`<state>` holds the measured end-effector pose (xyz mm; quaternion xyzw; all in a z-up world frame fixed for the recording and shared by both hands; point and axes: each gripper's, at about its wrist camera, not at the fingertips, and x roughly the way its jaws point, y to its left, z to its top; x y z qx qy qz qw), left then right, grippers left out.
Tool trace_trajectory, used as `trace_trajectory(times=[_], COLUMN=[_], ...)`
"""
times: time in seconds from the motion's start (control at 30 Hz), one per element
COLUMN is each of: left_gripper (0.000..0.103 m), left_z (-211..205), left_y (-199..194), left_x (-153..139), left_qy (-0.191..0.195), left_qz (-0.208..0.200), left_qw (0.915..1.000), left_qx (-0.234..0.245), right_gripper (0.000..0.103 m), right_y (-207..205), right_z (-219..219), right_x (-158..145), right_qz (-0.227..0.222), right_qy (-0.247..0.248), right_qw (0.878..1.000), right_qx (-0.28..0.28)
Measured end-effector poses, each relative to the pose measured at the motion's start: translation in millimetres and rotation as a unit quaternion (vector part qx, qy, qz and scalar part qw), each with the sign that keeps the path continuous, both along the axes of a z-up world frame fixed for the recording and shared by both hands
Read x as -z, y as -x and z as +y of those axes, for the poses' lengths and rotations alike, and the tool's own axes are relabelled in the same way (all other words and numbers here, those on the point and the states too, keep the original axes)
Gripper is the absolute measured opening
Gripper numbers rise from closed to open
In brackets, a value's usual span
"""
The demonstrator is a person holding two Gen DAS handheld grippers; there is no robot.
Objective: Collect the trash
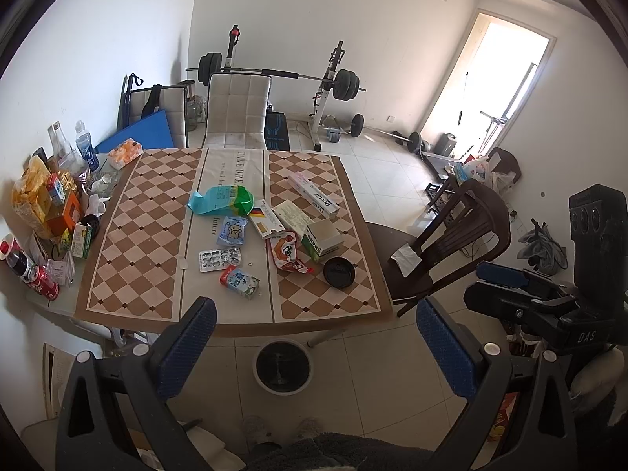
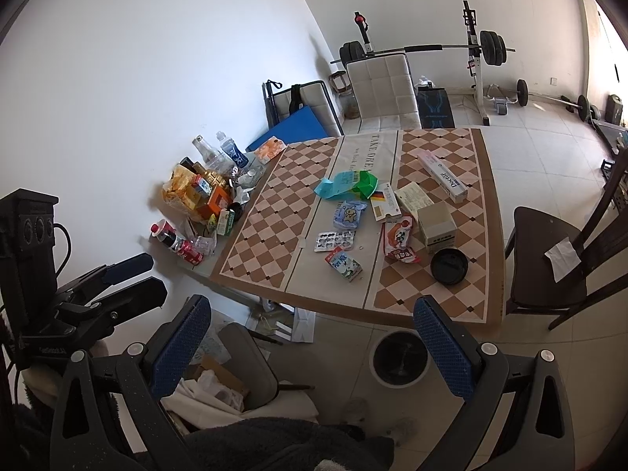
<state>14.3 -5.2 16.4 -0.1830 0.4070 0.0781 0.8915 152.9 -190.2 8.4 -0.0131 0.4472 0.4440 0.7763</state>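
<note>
Both grippers, left (image 1: 314,349) and right (image 2: 312,347), hover empty, fingers wide. Milk carton (image 1: 239,282) nearest the bin (image 1: 282,367): light, crushable; pinch across its flat sides.

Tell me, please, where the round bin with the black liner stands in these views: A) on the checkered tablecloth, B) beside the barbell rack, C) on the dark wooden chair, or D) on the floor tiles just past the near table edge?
D: the bin stands on the floor tiles below the near edge of the table, seen between the open left gripper fingers.
</note>
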Motion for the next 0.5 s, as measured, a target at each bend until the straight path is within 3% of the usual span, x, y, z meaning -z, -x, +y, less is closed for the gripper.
trace_trajectory(times=[0.5], left_gripper=[0.103], left_z=[0.4], left_y=[3.6], left_x=[2.1], left_qy=[-0.001], left_qz=[-0.003], left_qw=[1.0000], left_qx=[0.000], right_gripper=[0.103], right_y=[1.2], right_z=[1.1], right_x=[-1.4], right_qz=[0.000], right_qy=[0.000], right_qw=[1.000], right_qx=[-0.001])
